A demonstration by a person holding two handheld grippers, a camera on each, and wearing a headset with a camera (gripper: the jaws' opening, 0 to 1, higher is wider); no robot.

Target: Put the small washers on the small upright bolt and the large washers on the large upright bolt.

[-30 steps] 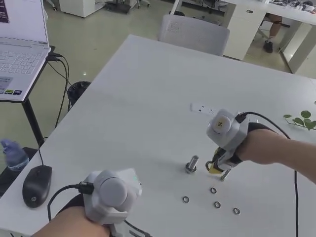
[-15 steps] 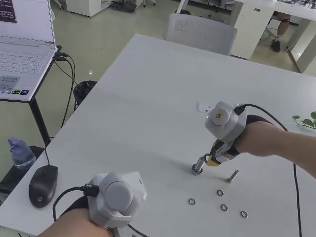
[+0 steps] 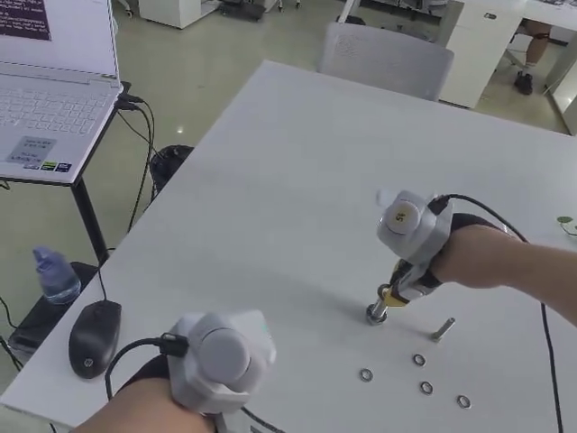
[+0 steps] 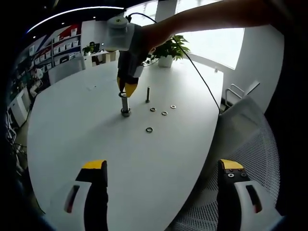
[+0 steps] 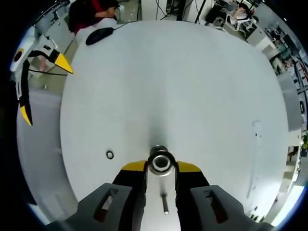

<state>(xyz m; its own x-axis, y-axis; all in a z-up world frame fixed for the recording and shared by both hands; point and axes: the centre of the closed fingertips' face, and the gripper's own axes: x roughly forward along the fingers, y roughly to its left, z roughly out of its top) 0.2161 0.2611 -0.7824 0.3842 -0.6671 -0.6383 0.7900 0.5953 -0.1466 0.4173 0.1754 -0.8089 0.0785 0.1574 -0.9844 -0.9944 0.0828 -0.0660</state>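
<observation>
The large upright bolt [image 3: 376, 312] stands on the white table [image 3: 270, 180], and the thin small bolt [image 3: 442, 329] stands to its right. My right gripper [image 3: 395, 295] hovers just above the large bolt's top, shut on a large washer [image 5: 161, 161] that sits over the bolt's end. In the left gripper view that washer [image 4: 123, 95] hangs above the large bolt [image 4: 125, 109], with the small bolt [image 4: 147, 95] beside it. Several small washers [image 3: 366, 374] lie flat in front of the bolts. My left gripper [image 4: 163, 192] is held wide open at the near table edge, with nothing between its jaws.
A black mouse [image 3: 95, 336] lies at the table's near left corner. A laptop [image 3: 45, 81] sits on a side stand to the left, with a bottle [image 3: 56, 275] on the floor below. A grey chair [image 3: 383, 59] stands at the far edge. A potted plant [image 4: 168, 48] stands past the bolts.
My right gripper has carried the large washer from beside the small bolt over to the top of the large bolt. The left gripper has stayed near the front edge.
</observation>
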